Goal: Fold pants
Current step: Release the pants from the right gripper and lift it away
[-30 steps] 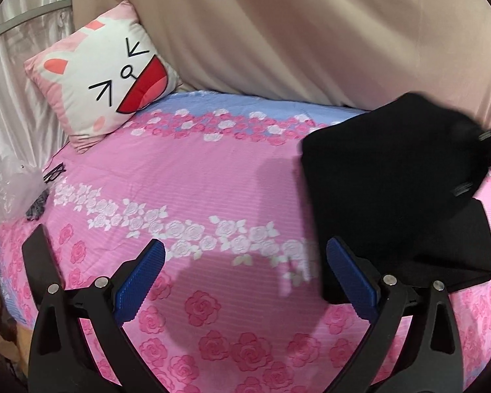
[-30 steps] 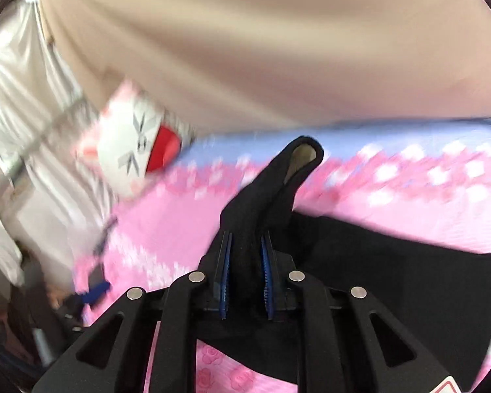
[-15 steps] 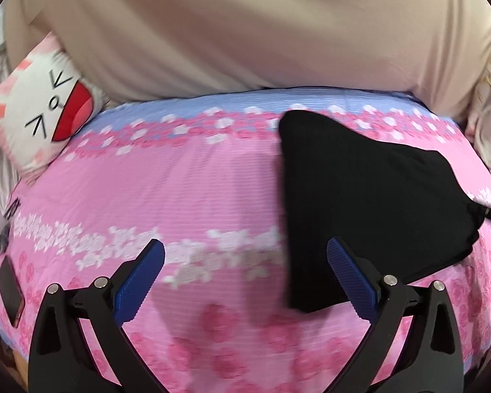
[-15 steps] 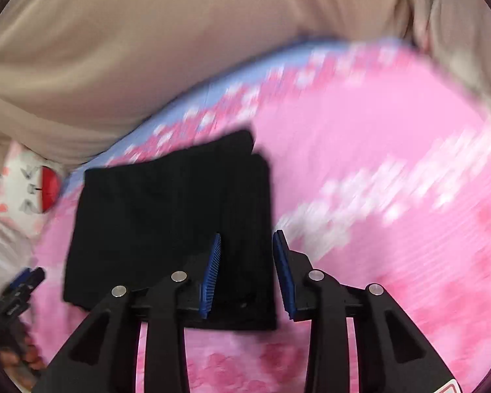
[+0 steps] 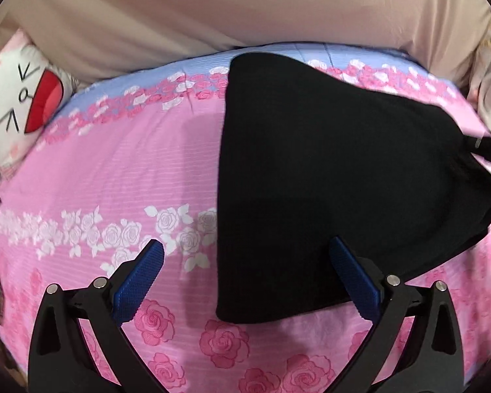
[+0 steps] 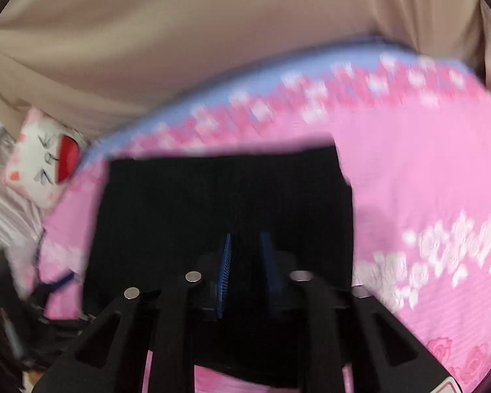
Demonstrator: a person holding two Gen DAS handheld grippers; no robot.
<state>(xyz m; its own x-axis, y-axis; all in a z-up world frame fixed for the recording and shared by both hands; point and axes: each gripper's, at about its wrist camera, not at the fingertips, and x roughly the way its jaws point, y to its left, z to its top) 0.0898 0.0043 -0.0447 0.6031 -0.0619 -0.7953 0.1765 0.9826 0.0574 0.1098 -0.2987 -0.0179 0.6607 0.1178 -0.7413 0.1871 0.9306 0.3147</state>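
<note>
Two grippers over bed point(image 5: 121, 170): left gripper point(image 5: 245, 262) fingers wide, black pants point(image 5: 327, 170) edge between; right gripper point(image 6: 245, 255) fingers narrow, closing, above pants, no grip.

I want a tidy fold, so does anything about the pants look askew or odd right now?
The black pants lie folded on the pink sheet, but the right edge is uneven: lower layers stick out past the top layer there.
</note>
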